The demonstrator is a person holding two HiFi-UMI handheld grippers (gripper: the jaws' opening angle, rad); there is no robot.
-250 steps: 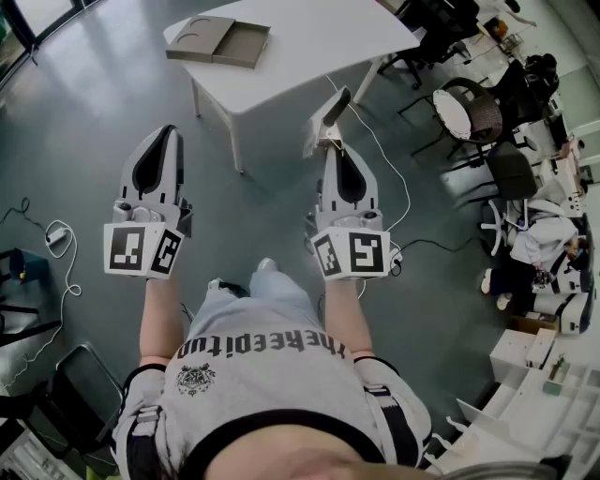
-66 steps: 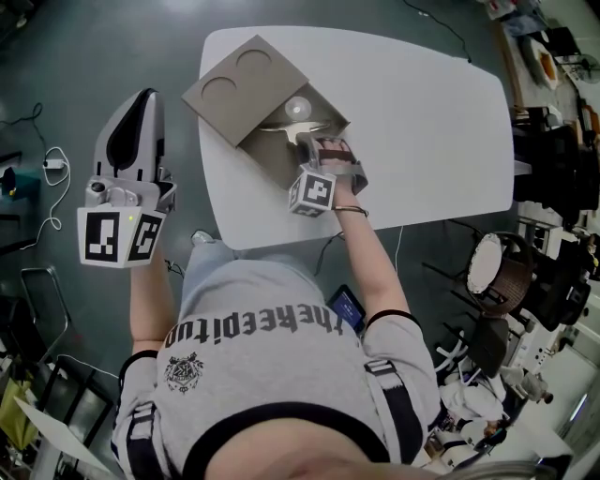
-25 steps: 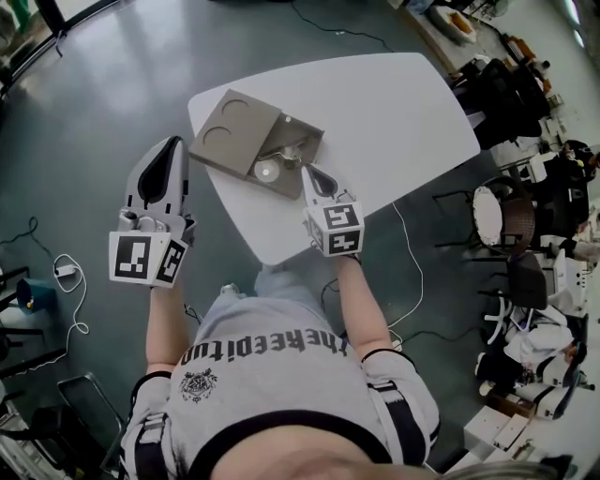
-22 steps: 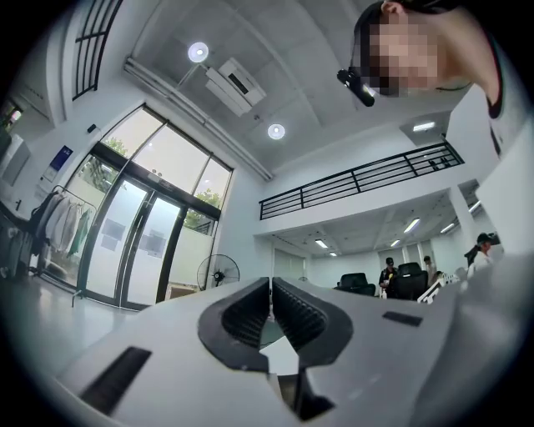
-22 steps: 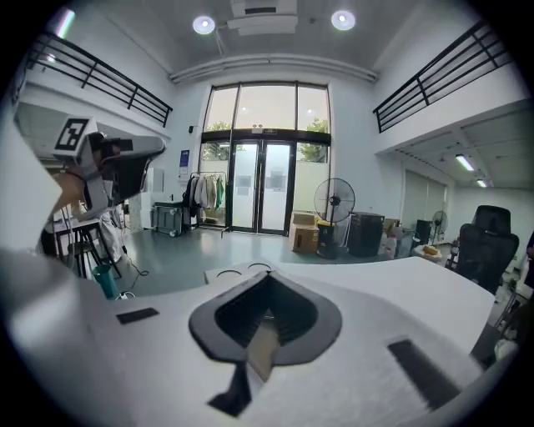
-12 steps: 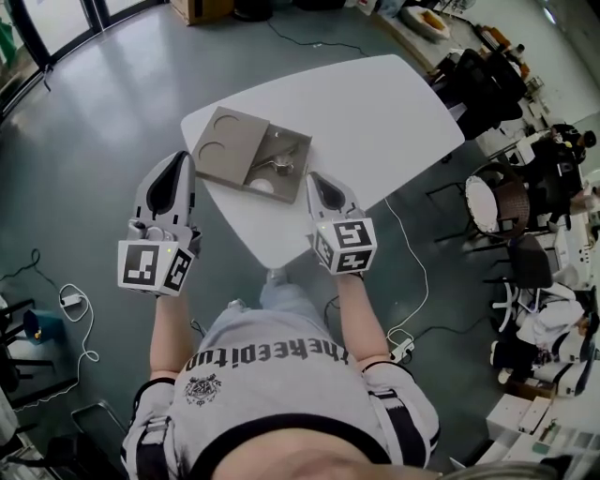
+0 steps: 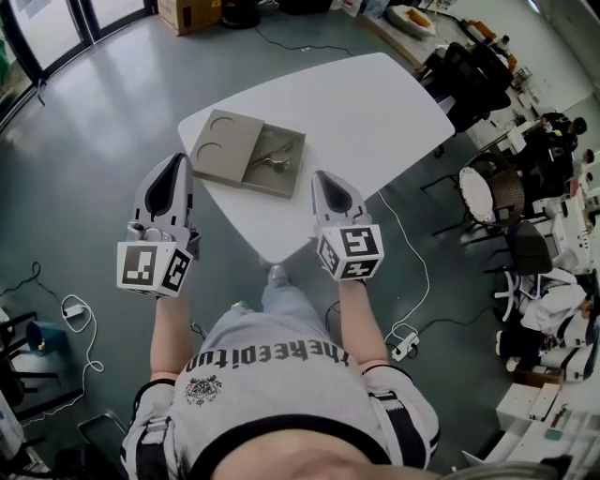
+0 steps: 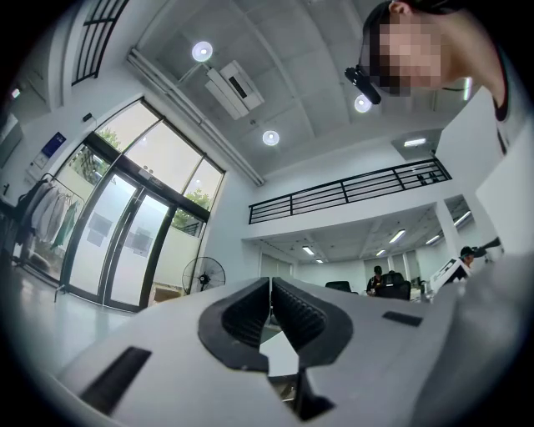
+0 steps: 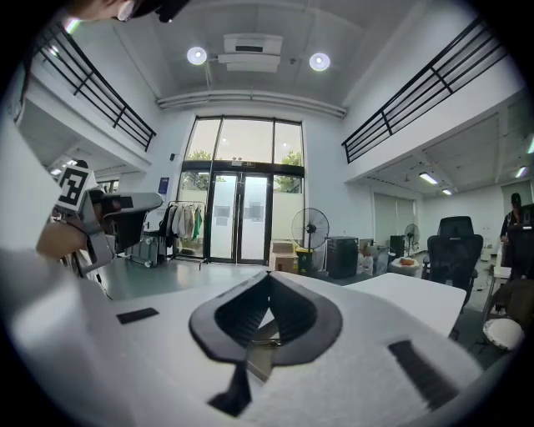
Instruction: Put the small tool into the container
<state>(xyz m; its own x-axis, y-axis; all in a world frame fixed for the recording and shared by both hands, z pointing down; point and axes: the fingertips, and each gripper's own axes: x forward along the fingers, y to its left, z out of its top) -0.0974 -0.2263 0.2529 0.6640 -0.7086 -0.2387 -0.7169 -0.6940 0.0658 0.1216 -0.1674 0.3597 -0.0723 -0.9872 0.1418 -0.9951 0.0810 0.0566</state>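
Observation:
The brown cardboard container [image 7: 248, 155] lies open on the white table [image 7: 375, 112]. Its lid half with two round recesses is on the left. The small metal tool [image 7: 272, 162] lies in the tray half on the right. My right gripper [image 7: 322, 176] is shut and empty, held over the table's near edge, a little short of the tray. My left gripper [image 7: 174, 159] is also shut and empty, held over the floor to the left of the table. In the gripper views both pairs of jaws meet at their tips, left gripper [image 8: 269, 282] and right gripper [image 9: 269, 275], with nothing between them.
Black office chairs [image 7: 492, 202] and cluttered desks stand to the right of the table. A white cable [image 7: 403, 244] runs across the grey floor by the table leg. A cardboard box [image 7: 192, 11] sits on the floor at the far side.
My right gripper has drawn back from the container toward me, and the tool stays in the tray. The table now sits farther away in the head view. My left gripper has barely moved.

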